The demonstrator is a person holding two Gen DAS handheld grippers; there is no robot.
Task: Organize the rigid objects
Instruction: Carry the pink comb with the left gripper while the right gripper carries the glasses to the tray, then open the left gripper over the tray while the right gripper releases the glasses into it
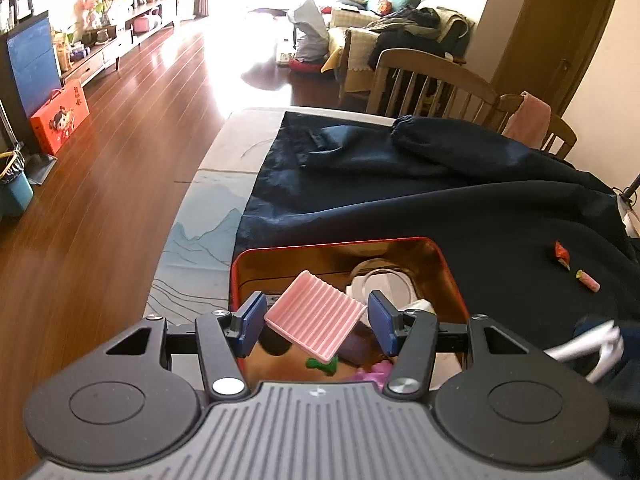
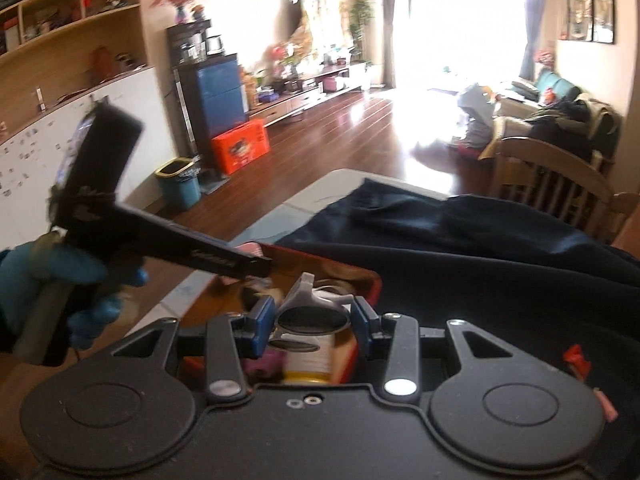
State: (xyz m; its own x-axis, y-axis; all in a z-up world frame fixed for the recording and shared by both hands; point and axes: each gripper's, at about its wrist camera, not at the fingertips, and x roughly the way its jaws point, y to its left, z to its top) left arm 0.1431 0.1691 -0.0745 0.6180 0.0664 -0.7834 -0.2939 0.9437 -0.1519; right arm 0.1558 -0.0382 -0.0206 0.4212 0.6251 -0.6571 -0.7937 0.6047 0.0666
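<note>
while most items sit in red tin [image 1: 448, 264], two small pcs [image 1: 562, 255] left on cloth [image 1: 440, 208]; left gripper [image 1: 316, 322] wide over pink tray [image 1: 316, 316], right gripper [image 2: 313, 326] wide, empty.

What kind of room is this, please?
Most likely a home's combined living and dining room: a sofa, wooden dining chairs beside a cloth-covered table, and a low TV cabinet.

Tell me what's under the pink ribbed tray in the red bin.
Below the pink ribbed tray, inside the red bin, a green bone-shaped piece, a dark brown block and something purple show. Anything directly beneath the tray is covered.
</note>
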